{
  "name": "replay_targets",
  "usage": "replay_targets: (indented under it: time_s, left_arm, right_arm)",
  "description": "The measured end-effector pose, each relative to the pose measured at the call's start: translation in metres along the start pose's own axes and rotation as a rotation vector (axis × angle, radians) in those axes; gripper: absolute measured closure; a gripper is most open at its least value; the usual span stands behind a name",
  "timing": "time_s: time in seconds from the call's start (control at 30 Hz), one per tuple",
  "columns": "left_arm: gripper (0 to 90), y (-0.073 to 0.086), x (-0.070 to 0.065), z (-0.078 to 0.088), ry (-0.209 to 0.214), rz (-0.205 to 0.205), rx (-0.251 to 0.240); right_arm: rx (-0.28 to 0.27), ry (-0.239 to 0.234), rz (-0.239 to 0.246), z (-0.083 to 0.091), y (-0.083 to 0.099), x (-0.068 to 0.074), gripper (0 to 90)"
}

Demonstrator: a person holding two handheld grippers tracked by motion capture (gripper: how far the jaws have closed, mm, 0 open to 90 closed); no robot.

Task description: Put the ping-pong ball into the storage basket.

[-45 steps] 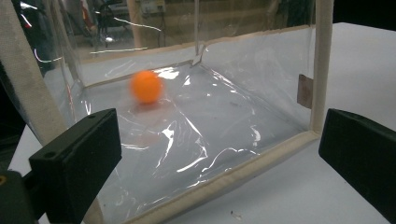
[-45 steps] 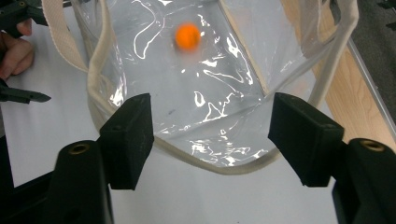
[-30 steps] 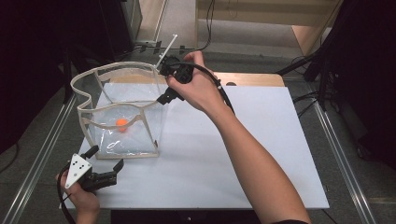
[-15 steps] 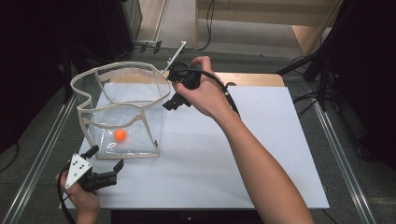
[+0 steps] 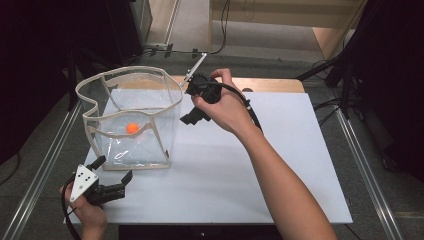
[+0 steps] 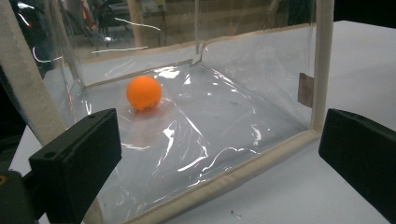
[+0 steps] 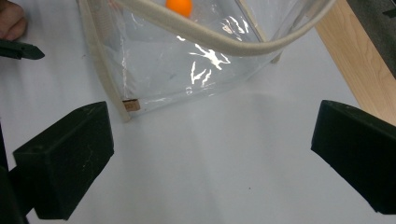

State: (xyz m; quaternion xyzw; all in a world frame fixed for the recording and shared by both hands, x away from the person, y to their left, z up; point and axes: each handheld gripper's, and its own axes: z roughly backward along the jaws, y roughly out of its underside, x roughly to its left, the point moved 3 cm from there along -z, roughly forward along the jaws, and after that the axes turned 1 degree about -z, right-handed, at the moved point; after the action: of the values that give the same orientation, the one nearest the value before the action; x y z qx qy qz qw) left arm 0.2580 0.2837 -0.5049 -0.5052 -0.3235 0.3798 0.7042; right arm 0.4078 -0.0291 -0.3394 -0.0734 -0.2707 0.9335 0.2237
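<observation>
The left gripper (image 5: 114, 176) rests at the table's (image 5: 280, 165) near edge, jaws wide and empty, facing the clear bag (image 5: 131, 120). The bag stands upright, mouth upward, an orange ball (image 5: 132, 128) on its floor. Beyond, beside the bag's right rim, the right gripper (image 5: 192, 116) hangs with jaws just opened wide, empty, bare tabletop to its right.

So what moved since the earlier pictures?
The right hand-held gripper drew away from the clear plastic bin with cream trim, its jaws just opened with nothing between them. The small orange ball shifted slightly on the bin's floor. The left hand-held gripper and bin stayed put.
</observation>
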Motion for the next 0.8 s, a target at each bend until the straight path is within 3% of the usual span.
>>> replay_targets:
  time_s: [0.8]
  left_arm:
    - [0.0,0.0,0.0,0.0,0.0,-0.002,0.002]
  right_arm:
    - [-0.008,-0.008,-0.018,-0.01,0.032,0.004,0.0]
